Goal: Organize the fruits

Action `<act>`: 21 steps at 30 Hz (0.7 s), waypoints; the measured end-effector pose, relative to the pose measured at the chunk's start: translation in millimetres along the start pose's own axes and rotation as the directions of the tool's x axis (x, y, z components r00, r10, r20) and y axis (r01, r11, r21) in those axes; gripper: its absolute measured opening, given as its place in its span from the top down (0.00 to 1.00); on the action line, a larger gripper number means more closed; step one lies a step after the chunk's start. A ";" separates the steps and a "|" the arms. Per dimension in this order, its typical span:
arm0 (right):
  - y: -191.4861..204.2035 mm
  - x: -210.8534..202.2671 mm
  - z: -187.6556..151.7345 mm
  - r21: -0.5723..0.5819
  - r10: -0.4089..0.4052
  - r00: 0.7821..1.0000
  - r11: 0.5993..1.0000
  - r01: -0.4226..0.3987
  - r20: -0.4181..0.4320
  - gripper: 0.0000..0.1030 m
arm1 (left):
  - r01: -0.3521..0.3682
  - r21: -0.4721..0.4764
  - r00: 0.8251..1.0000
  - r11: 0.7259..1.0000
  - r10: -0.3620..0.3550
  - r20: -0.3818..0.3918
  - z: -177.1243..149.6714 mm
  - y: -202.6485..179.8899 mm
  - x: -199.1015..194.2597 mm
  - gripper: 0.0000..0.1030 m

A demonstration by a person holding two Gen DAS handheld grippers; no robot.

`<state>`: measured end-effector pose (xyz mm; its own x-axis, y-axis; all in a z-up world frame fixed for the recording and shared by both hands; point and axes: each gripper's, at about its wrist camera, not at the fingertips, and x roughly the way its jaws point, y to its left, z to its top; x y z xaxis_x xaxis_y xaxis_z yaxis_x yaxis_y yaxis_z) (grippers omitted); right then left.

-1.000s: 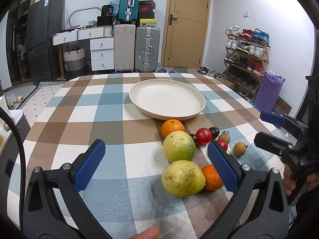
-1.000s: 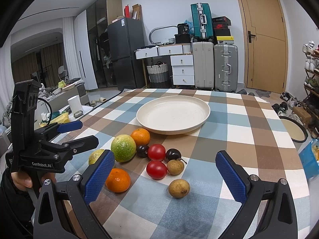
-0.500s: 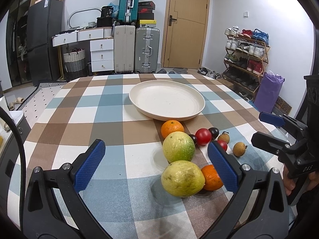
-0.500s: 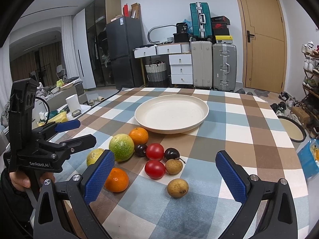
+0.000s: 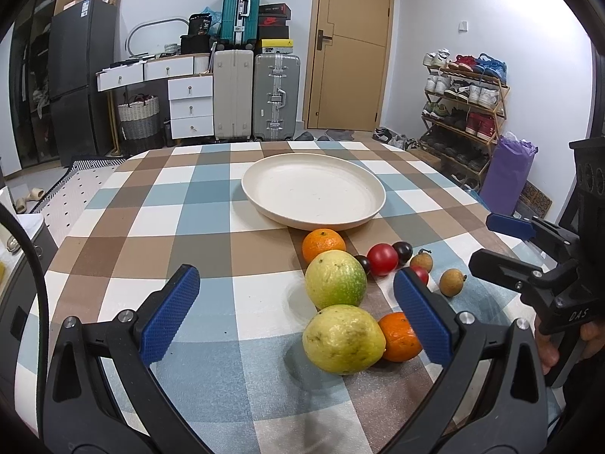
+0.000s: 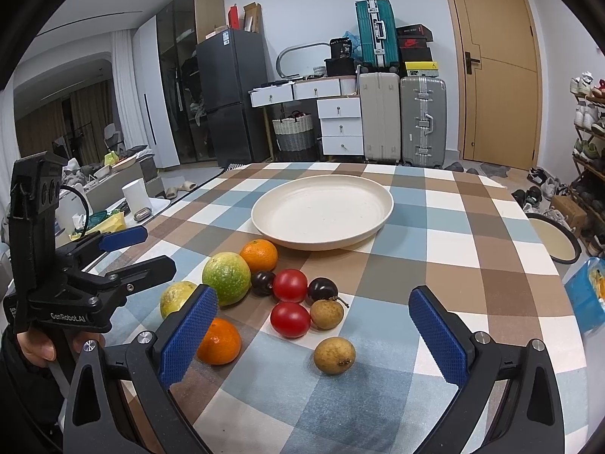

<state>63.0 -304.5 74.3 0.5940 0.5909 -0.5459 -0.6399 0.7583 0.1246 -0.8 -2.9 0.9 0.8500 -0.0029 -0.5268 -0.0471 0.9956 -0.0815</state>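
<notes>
An empty cream plate [image 5: 314,189] [image 6: 321,210] sits mid-table. In front of it lies a cluster of fruit: two yellow-green guavas [image 5: 342,338] [image 5: 335,279], two oranges [image 5: 323,244] [image 5: 399,336], two red tomatoes [image 6: 290,285] [image 6: 290,319], two dark plums [image 6: 322,289], and two brown longans [image 6: 334,349]. My left gripper [image 5: 298,314] is open and empty, just short of the near guava. My right gripper [image 6: 312,336] is open and empty, with the near longan and a tomato between its fingers' line.
The table has a checked cloth [image 5: 151,227]. Its edges fall off left and right. Suitcases [image 5: 276,96], drawers, a fridge and a shoe rack [image 5: 463,102] stand beyond the table. A blue bag [image 6: 586,295] and a round tray [image 6: 556,238] sit off the right edge.
Both grippers have edged slightly forward toward the fruit. Both stay open. No fruit has moved.
</notes>
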 end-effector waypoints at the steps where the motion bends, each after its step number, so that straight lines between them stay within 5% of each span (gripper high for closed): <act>1: -0.2 0.4 0.2 0.001 -0.001 1.000 1.000 0.001 -0.003 0.00 | -0.001 0.003 1.000 1.000 0.001 0.000 0.0 -0.4 -0.3 0.01; 15: -9.7 9.7 0.9 0.037 -0.057 0.995 0.998 0.060 -0.082 0.00 | 0.027 -0.024 0.999 0.999 -0.028 -0.041 -2.1 3.8 5.8 0.01; 21: -11.5 18.7 0.2 0.011 -0.017 0.981 1.000 0.019 -0.195 0.00 | 0.053 -0.003 0.993 0.999 -0.053 -0.103 -3.1 0.0 12.5 0.01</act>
<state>81.5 -302.0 62.8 0.4979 0.5131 -0.6991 -0.6227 0.7726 0.1235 8.1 -3.3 -8.3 0.7930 -0.0657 -0.6057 -0.0031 0.9937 -0.1119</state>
